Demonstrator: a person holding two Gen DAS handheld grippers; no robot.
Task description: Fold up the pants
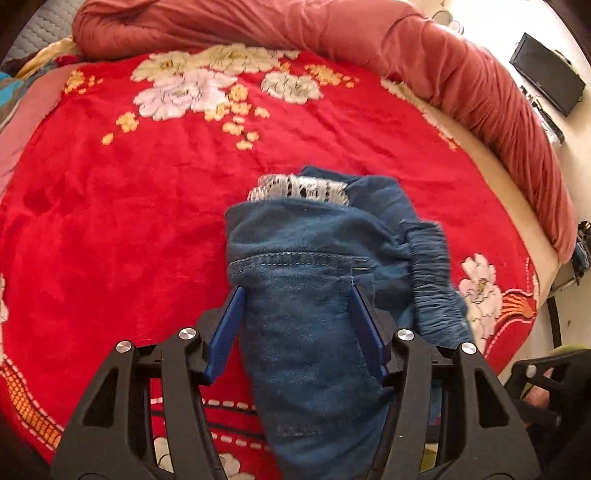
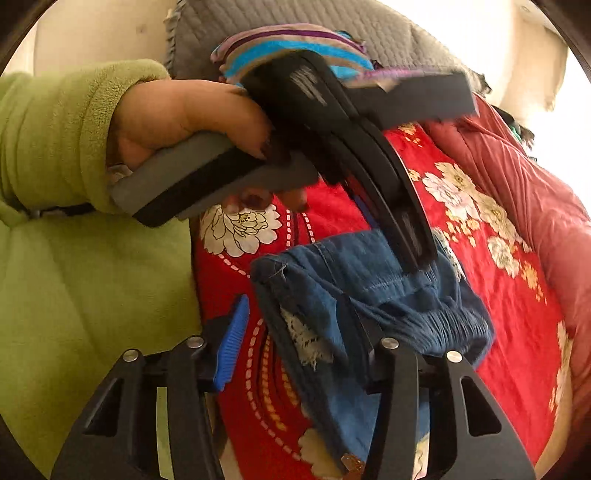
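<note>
The blue denim pants (image 1: 314, 251) lie bunched and folded on the red floral blanket (image 1: 147, 221), with a frayed white patch at the far end and the gathered waistband to the right. My left gripper (image 1: 295, 291) is shut on the bundle, both blue pads (image 1: 231, 325) pressing its sides. In the right wrist view the pants (image 2: 369, 266) drape over the right finger of my right gripper (image 2: 293, 306). Its left blue pad (image 2: 232, 343) stands clear of the cloth, so it is open. A hand in a green sleeve (image 2: 55, 140) holds the left gripper (image 2: 417, 254) above the denim.
A rust-red duvet (image 1: 461, 74) is rolled along the far and right edges of the bed. A striped cloth (image 2: 295, 48) and a grey quilted pillow (image 2: 388, 33) lie at the head. A dark screen (image 1: 546, 74) stands beyond the bed's right side.
</note>
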